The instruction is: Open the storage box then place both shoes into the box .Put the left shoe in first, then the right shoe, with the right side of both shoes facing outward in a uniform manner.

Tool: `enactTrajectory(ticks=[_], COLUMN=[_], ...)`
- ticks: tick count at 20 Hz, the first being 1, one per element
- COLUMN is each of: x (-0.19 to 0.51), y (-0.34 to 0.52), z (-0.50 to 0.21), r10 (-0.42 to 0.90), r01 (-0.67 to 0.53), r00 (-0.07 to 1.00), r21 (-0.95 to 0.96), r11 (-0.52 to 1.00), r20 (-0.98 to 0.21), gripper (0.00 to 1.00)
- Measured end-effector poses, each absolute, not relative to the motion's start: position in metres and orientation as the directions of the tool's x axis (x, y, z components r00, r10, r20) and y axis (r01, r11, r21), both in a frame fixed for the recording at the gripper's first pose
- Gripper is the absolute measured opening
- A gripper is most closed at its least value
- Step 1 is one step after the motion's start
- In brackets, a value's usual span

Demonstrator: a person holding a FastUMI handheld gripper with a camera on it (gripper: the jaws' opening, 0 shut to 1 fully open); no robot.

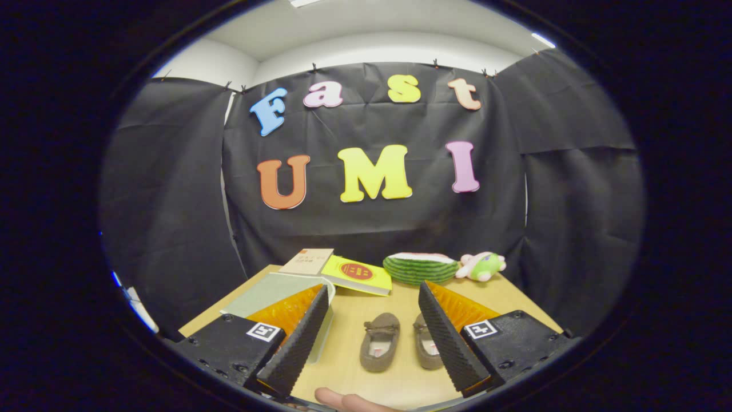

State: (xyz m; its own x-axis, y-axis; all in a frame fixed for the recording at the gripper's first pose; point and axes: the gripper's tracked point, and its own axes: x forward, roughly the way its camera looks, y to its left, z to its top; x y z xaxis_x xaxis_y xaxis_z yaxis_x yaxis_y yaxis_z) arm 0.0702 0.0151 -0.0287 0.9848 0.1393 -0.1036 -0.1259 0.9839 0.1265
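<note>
The gripper [372,337] is held with its fingers spread wide, nothing between them. The storage box [274,292], lid down, lies at about ten o'clock, partly behind the left finger. Both shoes [380,341] rest at twelve o'clock, long axes running away, so the box is judged nearer.
</note>
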Motion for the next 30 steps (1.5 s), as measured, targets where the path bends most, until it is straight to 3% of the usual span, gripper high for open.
enactTrajectory(ticks=[6,13,18,21,25,27,30], x=[0.157,0.239,0.267,0.262,0.286,0.28,0.275], y=[0.044,0.095,0.126,0.148,0.158,0.167,0.169], z=[-0.084,-0.148,-0.17,-0.196,-0.2,-0.194,-0.2], r10=[0.341,0.604,0.791,0.871,0.904,0.942,0.955], r01=[-0.219,-0.251,-0.272,-0.159,-0.127,-0.114,-0.074], r00=[0.888,0.679,0.481,0.288,0.279,0.22,0.171], r21=[0.367,0.641,0.793,0.877,0.921,0.952,0.963], r11=[0.904,0.725,0.546,0.452,0.368,0.284,0.258], r20=[-0.309,-0.417,-0.379,-0.397,-0.323,-0.255,-0.243], gripper=[1.0,0.99,0.99,0.99,0.99,0.95,0.77])
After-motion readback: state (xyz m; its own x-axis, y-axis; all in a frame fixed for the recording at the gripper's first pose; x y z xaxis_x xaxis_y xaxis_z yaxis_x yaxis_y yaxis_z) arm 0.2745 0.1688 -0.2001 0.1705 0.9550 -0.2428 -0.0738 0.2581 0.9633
